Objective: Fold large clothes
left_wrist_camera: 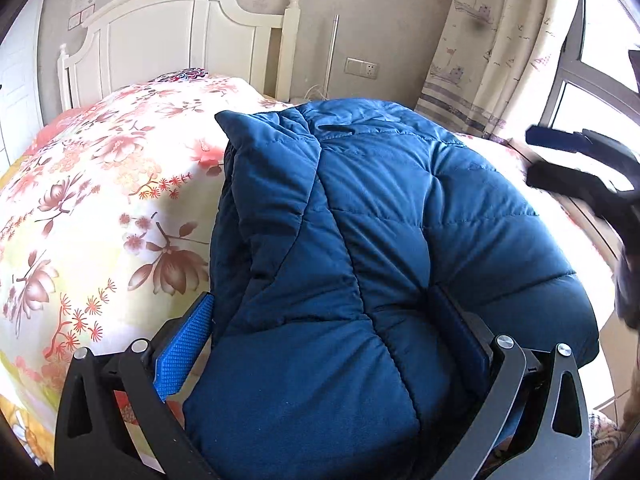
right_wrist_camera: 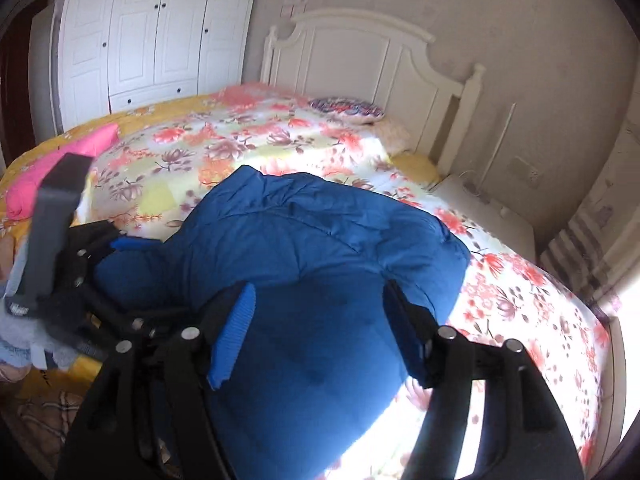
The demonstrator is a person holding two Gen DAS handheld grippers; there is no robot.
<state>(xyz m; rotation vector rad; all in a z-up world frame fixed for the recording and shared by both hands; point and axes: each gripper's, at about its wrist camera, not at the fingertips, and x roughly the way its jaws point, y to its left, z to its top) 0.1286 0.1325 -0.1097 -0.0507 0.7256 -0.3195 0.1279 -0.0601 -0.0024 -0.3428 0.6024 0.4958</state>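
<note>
A bedroom: a bed with a flowered bedspread fills both views, its white headboard in the upper left of the left wrist view and upper centre of the right wrist view, where white wardrobe doors stand in the upper left. A patterned curtain hangs in the upper right of the left wrist view beside a window.

A blue padded jacket lies bunched on the bedspread, filling the centre and bottom of both frames.

The left gripper sits at the bottom of its view, fingers spread wide with a thick bulge of jacket between them; the blue pad on the left shows clear of the fabric, the right finger presses against it.

The right gripper is likewise spread wide over the jacket, fabric between its fingers; whether it is pinched I cannot tell.

A pink cloth lies at the left edge, a round patterned cushion near the headboard.
</note>
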